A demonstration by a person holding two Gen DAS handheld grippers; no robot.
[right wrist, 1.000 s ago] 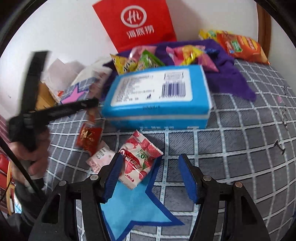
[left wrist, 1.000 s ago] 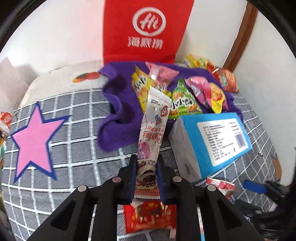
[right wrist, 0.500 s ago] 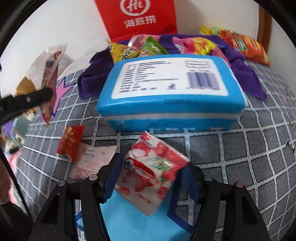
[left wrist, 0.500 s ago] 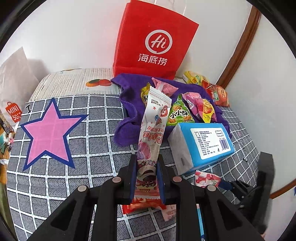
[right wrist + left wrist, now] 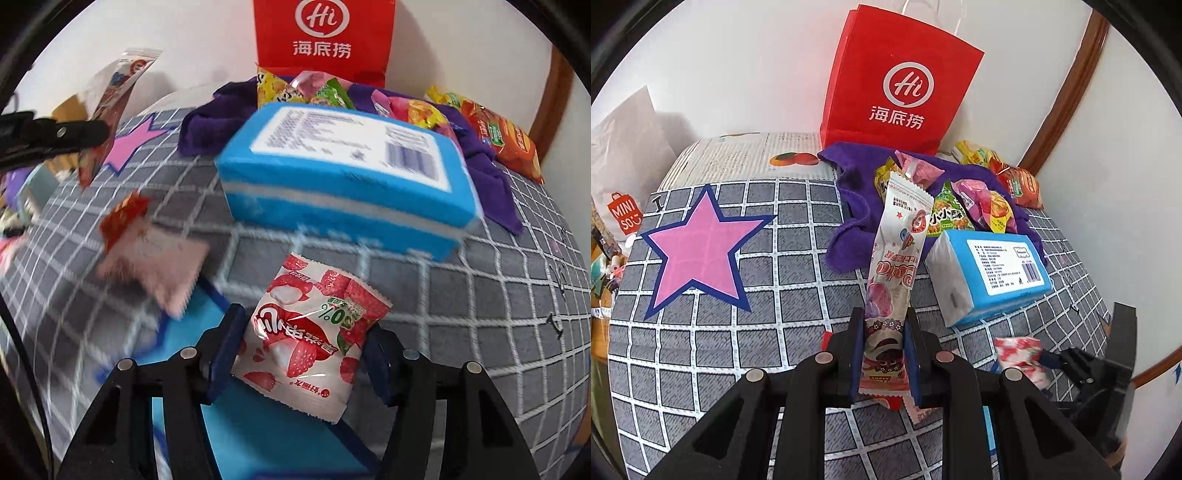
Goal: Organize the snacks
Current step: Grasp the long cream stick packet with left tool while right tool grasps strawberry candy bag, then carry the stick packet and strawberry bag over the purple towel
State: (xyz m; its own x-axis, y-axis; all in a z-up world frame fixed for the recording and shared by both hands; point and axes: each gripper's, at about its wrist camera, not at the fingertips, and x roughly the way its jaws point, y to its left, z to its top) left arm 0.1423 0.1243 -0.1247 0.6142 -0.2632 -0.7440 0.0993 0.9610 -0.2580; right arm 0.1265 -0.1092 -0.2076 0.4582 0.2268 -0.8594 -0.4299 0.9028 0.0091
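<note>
At lower centre of the left wrist view, the left gripper (image 5: 884,360) is clamped on the bottom end of a long wrapper (image 5: 899,258), which stands upright above the grid cloth (image 5: 713,350). Judged light and limp: a thin film sleeve, soft contents, crimped ends. The hold low on the body looks sound; a grip on the end seal alone would likely let it slip or swing.

At left of that frame lies a pink star (image 5: 698,247), bare. At upper centre stands a red bag (image 5: 901,81), with a purple towel (image 5: 849,236) in front carrying a heap of packets (image 5: 964,206). A blue pack (image 5: 997,269) sits right of centre.

At lower centre of the right wrist view, the right gripper (image 5: 301,354) has a strawberry pouch (image 5: 314,332) between its jaws, which are closing; both pads appear to touch the pouch's side edges. The pouch lies over the corner of a blue star (image 5: 240,424). Judged light, puffy and glossy: it will crumple under pressure and may slide on the film. Best taken across the flat middle, not the air-filled bulge, and not squeezed hard, since the contents may crush.

At left of this frame, two small sachets (image 5: 147,251) lie on the cloth, blurred.
</note>
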